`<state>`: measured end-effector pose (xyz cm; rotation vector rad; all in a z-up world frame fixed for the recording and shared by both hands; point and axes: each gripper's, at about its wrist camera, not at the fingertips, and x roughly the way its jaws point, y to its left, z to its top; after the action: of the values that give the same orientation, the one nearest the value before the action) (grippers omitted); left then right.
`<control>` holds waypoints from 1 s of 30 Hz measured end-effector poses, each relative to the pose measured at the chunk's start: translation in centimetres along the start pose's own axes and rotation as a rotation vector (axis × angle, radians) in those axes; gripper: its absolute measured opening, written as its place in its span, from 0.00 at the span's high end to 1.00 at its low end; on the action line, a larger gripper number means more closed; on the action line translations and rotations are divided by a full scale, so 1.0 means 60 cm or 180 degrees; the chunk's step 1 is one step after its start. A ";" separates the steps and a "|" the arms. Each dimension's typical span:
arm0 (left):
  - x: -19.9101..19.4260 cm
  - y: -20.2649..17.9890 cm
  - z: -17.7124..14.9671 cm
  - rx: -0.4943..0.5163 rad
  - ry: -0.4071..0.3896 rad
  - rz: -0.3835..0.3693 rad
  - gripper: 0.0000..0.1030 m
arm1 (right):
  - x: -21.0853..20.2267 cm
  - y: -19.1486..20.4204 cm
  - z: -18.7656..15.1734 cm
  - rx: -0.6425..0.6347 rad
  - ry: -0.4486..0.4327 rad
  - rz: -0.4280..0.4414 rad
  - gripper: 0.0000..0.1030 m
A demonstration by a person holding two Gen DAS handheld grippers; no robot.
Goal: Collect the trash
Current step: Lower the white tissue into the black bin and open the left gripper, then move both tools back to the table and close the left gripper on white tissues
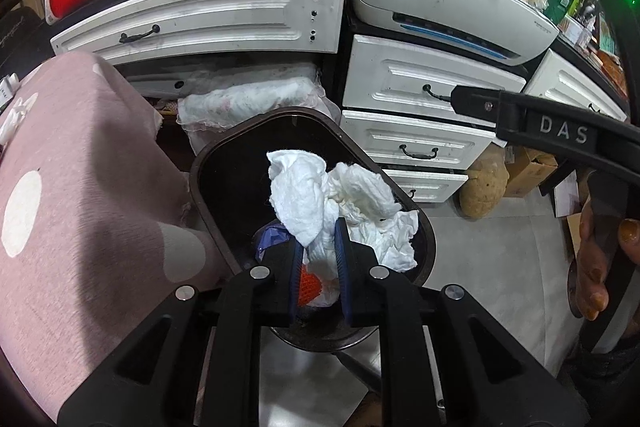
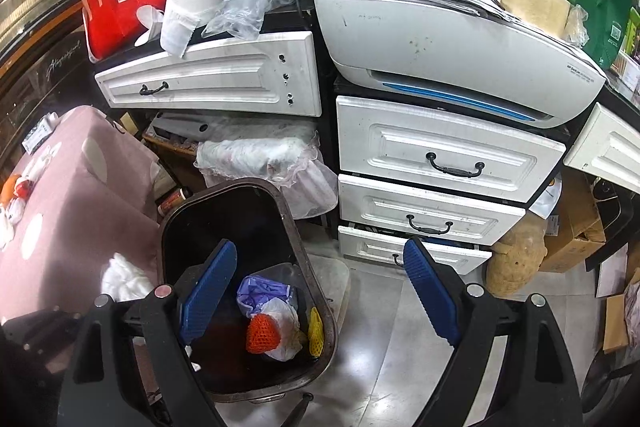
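Left gripper (image 1: 320, 247) clamps crumpled white tissue wad (image 1: 340, 195) over dark bin (image 1: 212, 163); right gripper (image 2: 320, 295) spread wide, empty.

Black gripper (image 2: 316, 295) frames, blue ribbed pads (image 2: 208, 291), silver bolts ("DAS" lettering on one).

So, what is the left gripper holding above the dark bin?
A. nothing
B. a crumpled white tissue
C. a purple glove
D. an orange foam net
B: the left gripper is shut on the crumpled white tissue, above the open bin.
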<state>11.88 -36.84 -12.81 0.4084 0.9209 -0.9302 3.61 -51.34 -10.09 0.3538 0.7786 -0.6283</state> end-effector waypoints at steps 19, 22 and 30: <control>-0.033 -0.003 -0.024 0.0052 -0.0143 0.0049 0.15 | -0.001 -0.004 -0.003 0.0081 -0.0048 0.0103 0.15; -0.053 0.008 -0.030 -0.0005 -0.0160 0.0063 0.15 | -0.005 0.003 -0.003 0.0053 -0.0084 0.0151 0.15; -0.116 0.045 -0.046 -0.0097 -0.0287 0.0169 0.13 | -0.019 0.039 -0.007 -0.0127 -0.0155 0.0298 0.15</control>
<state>10.86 -29.99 -8.85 0.3604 0.8375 -0.8780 4.27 -48.85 -9.35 0.3354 0.7228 -0.5310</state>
